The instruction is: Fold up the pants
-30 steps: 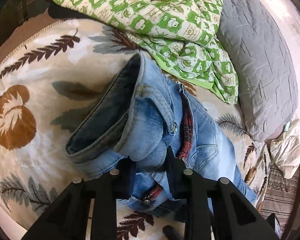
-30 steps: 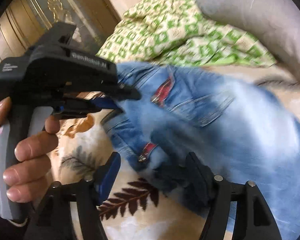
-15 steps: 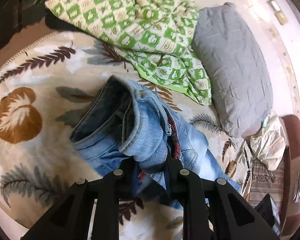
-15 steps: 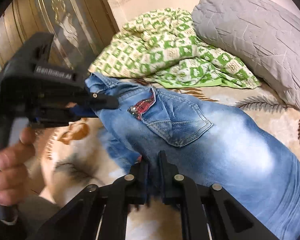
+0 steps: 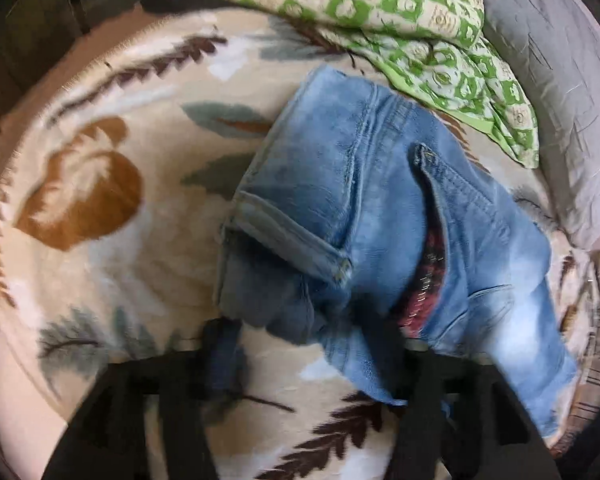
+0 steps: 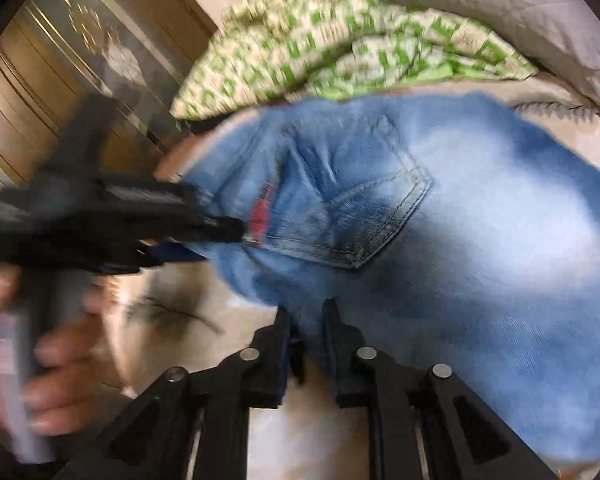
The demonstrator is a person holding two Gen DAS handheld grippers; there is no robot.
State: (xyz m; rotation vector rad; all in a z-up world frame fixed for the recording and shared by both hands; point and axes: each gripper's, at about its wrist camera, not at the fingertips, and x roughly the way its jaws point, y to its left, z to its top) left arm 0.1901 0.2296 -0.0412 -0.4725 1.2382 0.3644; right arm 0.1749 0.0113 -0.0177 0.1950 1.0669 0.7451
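The jeans (image 5: 380, 220) lie bunched on the leaf-print blanket (image 5: 100, 220), waist end rumpled — no neat fold yet, most work left. The right gripper (image 6: 306, 332) pinches their denim edge; the left gripper (image 5: 316, 364) has its jaws spread wide, holding nothing.

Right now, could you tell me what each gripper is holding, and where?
The right gripper pinches the jeans at their near edge below the back pocket. The left gripper is open and holds nothing.
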